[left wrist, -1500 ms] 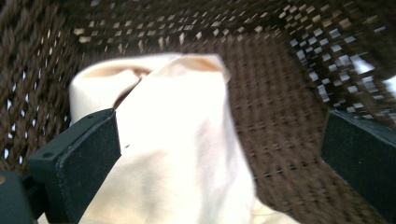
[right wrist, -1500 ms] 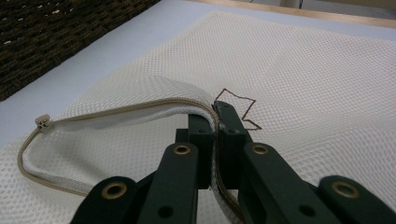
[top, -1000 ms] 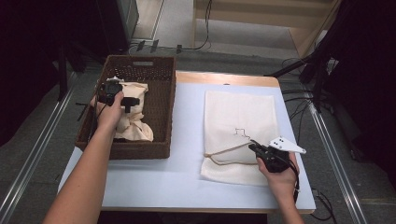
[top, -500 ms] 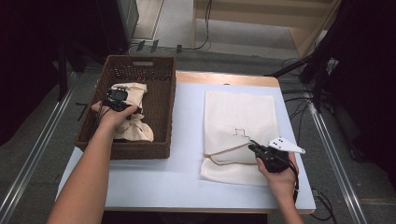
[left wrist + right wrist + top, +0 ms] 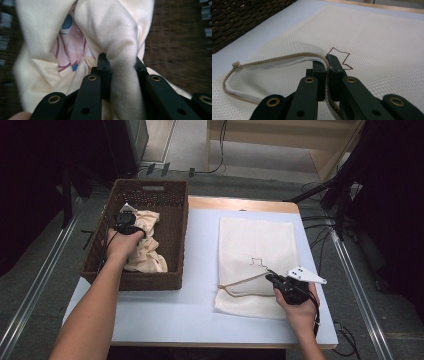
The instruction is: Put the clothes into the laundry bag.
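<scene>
The left gripper (image 5: 125, 223) is down in the dark brown woven wicker basket (image 5: 172, 210) at the table's left, and its jaws have just been closing: in the left gripper view they now pinch a thick fold of the cream cotton garment with a pink and blue print (image 5: 120, 50). The garment lies crumpled inside the basket. It looks soft, light and limp, so it will likely sag and trail when lifted; a bunched fold near the top, as taken here, seems the safest hold, though a loose end could snag on the wicker rim. The right gripper (image 5: 274, 280) has its jaws pressed together on the tan zipper edge of the white mesh laundry bag (image 5: 372, 35) lying flat on the pale tabletop (image 5: 200, 270), holding the mouth raised. The mesh is thin and floppy; the stitched zipper edge is its firmest place to grip
</scene>
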A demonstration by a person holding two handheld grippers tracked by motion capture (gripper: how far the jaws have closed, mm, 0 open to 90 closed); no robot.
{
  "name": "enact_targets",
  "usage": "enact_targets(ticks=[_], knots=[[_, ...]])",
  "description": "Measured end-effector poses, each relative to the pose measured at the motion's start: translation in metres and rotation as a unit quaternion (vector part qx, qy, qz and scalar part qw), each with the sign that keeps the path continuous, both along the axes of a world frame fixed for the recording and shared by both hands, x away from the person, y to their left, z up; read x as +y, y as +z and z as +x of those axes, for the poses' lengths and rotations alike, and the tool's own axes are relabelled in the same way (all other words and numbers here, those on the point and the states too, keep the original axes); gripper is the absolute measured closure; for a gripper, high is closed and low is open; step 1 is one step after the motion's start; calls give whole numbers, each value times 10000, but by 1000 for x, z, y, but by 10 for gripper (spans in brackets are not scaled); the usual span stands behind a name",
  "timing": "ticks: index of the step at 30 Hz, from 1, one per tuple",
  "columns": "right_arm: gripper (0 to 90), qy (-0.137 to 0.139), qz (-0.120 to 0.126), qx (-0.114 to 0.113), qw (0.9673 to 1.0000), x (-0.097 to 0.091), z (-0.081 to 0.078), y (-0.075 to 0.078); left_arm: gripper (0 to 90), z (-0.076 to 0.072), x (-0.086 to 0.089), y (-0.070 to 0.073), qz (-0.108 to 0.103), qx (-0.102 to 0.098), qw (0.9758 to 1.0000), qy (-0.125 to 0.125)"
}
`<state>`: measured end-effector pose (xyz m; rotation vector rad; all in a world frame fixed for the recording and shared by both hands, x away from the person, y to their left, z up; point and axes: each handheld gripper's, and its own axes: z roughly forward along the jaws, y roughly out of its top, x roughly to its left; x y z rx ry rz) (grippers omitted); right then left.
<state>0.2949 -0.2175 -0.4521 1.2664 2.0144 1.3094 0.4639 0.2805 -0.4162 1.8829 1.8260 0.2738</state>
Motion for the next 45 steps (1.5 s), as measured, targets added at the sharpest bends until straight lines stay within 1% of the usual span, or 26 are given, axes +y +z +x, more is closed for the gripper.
enact_targets(ticks=[1, 2, 3, 4, 5, 6, 7, 8, 9, 10, 13, 14, 15, 16, 17, 18, 21, 23, 27, 30, 31, 36, 37, 42, 43, 45], knots=[[882, -4, 4, 5, 10000, 0, 0, 0, 761, 0, -2, 1, -491, -21, 9985, -223], [882, -7, 16, 1, 10000, 0, 0, 0, 761, 0, -4, 3, -939, 26, 9948, -390], [882, -8, 19, 0, 10000, 0, 1, 1, 760, -1, -10, 7, -1199, -106, 9905, -662], [882, -2, 14, 0, 10000, 0, 1, 0, 755, -1, -13, 9, -1277, -214, 9883, -800], [882, 3, 5, 0, 10000, 0, 1, 0, 718, -2, -19, 8, -1041, -304, 9898, -919], [882, 3, 5, 0, 10000, 0, 1, 0, 675, -2, -19, 8, -1041, -304, 9898, -919], [882, 7, 0, -4, 10000, 0, 1, 0, 675, -2, -21, 6, -524, -367, 9939, -904], [882, 6, 1, 2, 10000, -1, 0, 0, 393, -2, -24, 3, 129, -454, 9951, -874], [882, 6, 1, 2, 10000, -1, 0, 0, 393, -1, -24, 0, 713, -481, 9931, -799], [882, 10, -1, -12, 10000, -2, 0, 0, 148, 2, -19, -2, 861, -302, 9946, -489], [882, 6, 7, -7, 10000, -2, -1, -1, 47, 4, -14, -1, 771, -257, 9963, -265], [882, 2, -3, 10, 10000, -3, -1, -1, 11, 5, -12, -5, 949, -128, 9953, -150], [882, 0, -7, 11, 10000, -3, -1, -1, 0, 5, -12, -5, 949, -128, 9953, -150], [882, -2, 3, 9, 10000, -2, -1, -1, 0, 7, -10, -13, 822, 158, 9965, -88], [882, -2, 3, 9, 10000, -2, -1, -1, 0, 7, -10, -13, 822, 158, 9965, -88], [882, -4, -4, 2, 10000, -2, -1, -1, 0, 7, -10, -17, 670, 311, 9972, -114], [882, -4, -9, -1, 10000, -2, -2, 0, 0, 6, -16, -22, 678, 367, 9963, -368], [882, 0, -5, 8, 10000, -3, -1, -1, 21, 3, -25, -23, 822, 367, 9940, -622], [882, 4, -16, -3, 10000, -2, 0, -2, 107, 2, -25, -18, 814, 418, 9939, -619], [882, 14, -25, 20, 10000, 0, 0, -2, 268, 1, -24, -14, 745, 407, 9938, -713], [882, 22, -36, 12, 10000, 0, 0, -2, 351, 0, -28, -13, 832, 355, 9925, -822], [882, 9, -12, 25, 10000, 0, 1, -2, 535, -1, -30, -10, 758, 361, 9919, -950], [882, 16, -31, 32, 10000, 0, 0, -3, 568, 0, -28, -7, 619, 416, 9924, -975], [882, 23, -11, 30, 10000, -1, 0, -3, 627, 2, -26, 0, 353, 491, 9934, -977], [882, 27, -4, 27, 10000, -1, 0, -3, 631, 2, -24, 5, 68, 375, 9945, -973], [882, 25, -1, 19, 10000, -2, 0, -2, 634, 1, -23, 8, -62, 312, 9947, -982]])
